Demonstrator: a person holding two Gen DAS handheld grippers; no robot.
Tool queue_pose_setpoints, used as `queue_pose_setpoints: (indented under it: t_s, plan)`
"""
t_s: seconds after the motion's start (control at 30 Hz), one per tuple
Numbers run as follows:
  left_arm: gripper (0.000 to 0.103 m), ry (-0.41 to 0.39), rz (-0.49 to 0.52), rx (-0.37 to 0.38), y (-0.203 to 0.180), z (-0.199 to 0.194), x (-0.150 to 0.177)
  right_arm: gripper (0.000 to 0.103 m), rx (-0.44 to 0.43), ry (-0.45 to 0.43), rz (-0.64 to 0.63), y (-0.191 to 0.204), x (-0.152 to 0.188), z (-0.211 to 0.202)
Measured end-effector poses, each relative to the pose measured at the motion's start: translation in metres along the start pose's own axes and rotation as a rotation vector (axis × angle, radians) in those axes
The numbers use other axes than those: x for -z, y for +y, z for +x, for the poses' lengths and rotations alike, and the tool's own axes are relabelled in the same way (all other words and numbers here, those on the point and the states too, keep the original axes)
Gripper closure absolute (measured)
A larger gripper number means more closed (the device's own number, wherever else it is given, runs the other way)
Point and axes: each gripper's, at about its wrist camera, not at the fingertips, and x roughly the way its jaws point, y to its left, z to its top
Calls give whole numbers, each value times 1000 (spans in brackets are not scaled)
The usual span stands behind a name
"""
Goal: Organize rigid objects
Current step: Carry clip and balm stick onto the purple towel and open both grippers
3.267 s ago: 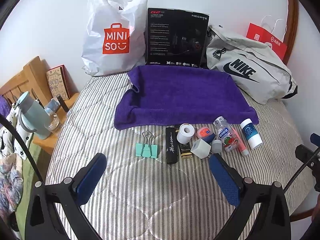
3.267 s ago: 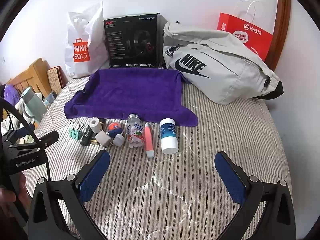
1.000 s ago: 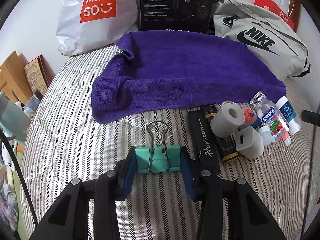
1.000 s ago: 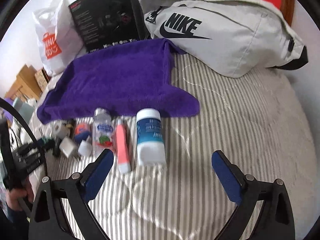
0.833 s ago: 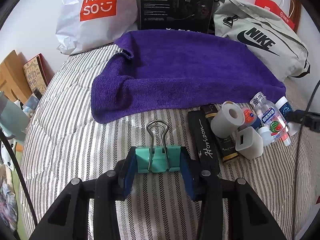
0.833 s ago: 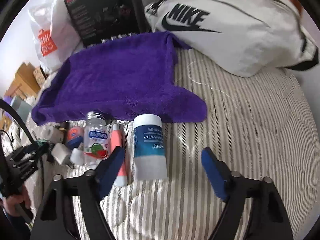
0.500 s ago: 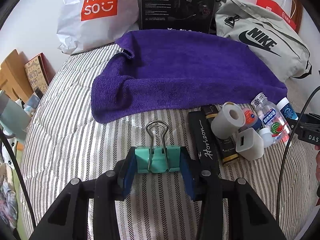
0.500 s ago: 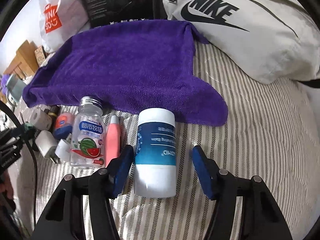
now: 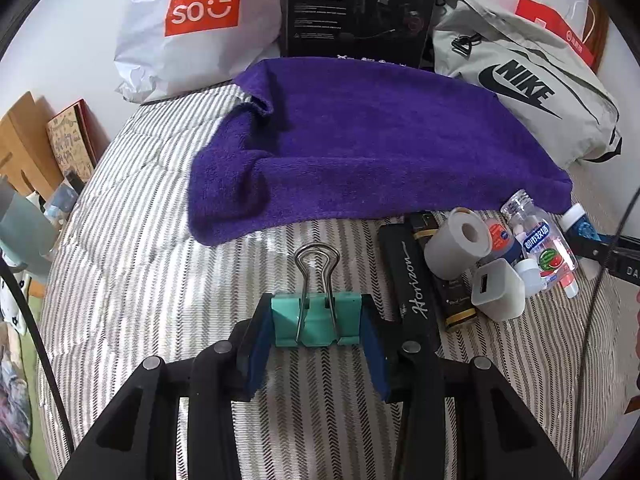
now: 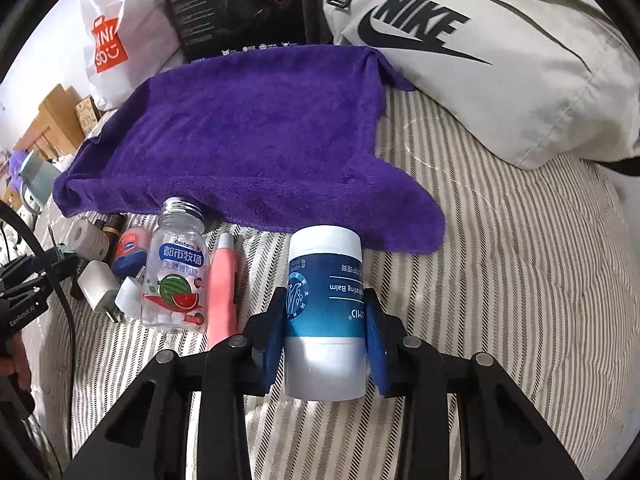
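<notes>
My left gripper (image 9: 316,324) is shut on a teal binder clip (image 9: 316,320) just above the striped bed, in front of the purple towel (image 9: 360,148). My right gripper (image 10: 325,320) is shut on a blue-and-white balm tube (image 10: 325,304) that lies on the bed before the towel (image 10: 240,128). Between them lie a black Horizon case (image 9: 412,280), a tape roll (image 9: 458,246), a white charger (image 9: 498,290), a clear candy bottle (image 10: 176,272) and a pink pen (image 10: 222,280).
A Miniso bag (image 9: 200,28), a black headset box (image 9: 360,4) and a grey Nike bag (image 10: 500,60) stand behind the towel. A wooden bedside table with a bottle (image 9: 24,232) is at the left edge of the bed.
My right gripper has moved in and shut its fingers on the balm tube. My left gripper has kept its hold on the binder clip and has hardly moved.
</notes>
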Motion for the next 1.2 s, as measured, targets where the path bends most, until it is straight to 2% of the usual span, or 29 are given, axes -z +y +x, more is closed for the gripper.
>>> queue_pose_setpoints:
  t_s: [0.4, 0.67, 0.93, 1.2]
  plan:
    - [64, -34, -10, -7, 13, -23, -14, 67, -17, -8, -19, 0, 2, -20]
    - [64, -85, 5, 1, 15, -39, -46, 67, -59, -31, -43, 11, -10, -30]
    - [64, -109, 43, 41, 9, -31, -93, 67, -90, -76, -72, 15, -47, -36]
    - [64, -83, 36, 91, -2, 13, -141, 67, -90, -87, -86, 16, -97, -11]
